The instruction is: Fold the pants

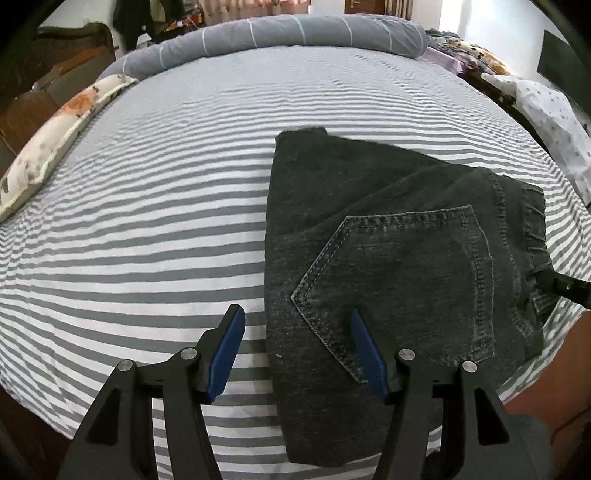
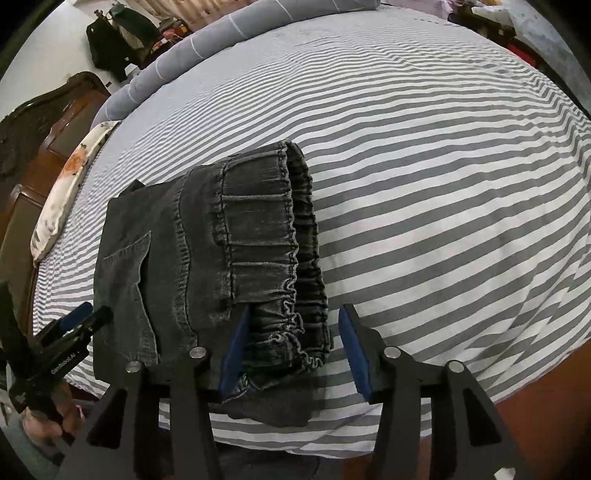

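Dark grey jeans (image 1: pixel 388 221) lie folded into a compact stack on the striped bed, back pocket (image 1: pixel 406 280) on top. My left gripper (image 1: pixel 295 315) hovers open over the stack's near left edge, one blue pad above the sheet and the other above the denim. In the right wrist view the jeans (image 2: pixel 177 258) show their elastic waistband (image 2: pixel 295 258) at the right edge. My right gripper (image 2: pixel 295 314) stands open with the waistband's near end between its pads, the right pad clear of the cloth. The left gripper (image 2: pixel 94 312) shows at that view's left edge.
The striped sheet (image 1: pixel 147 221) covers the whole bed. A floral pillow (image 1: pixel 62 136) lies along the left side and a rolled grey duvet (image 1: pixel 295 31) across the far end. A wooden headboard (image 2: pixel 37 147) stands at left. Piled clothes (image 1: pixel 546 110) sit far right.
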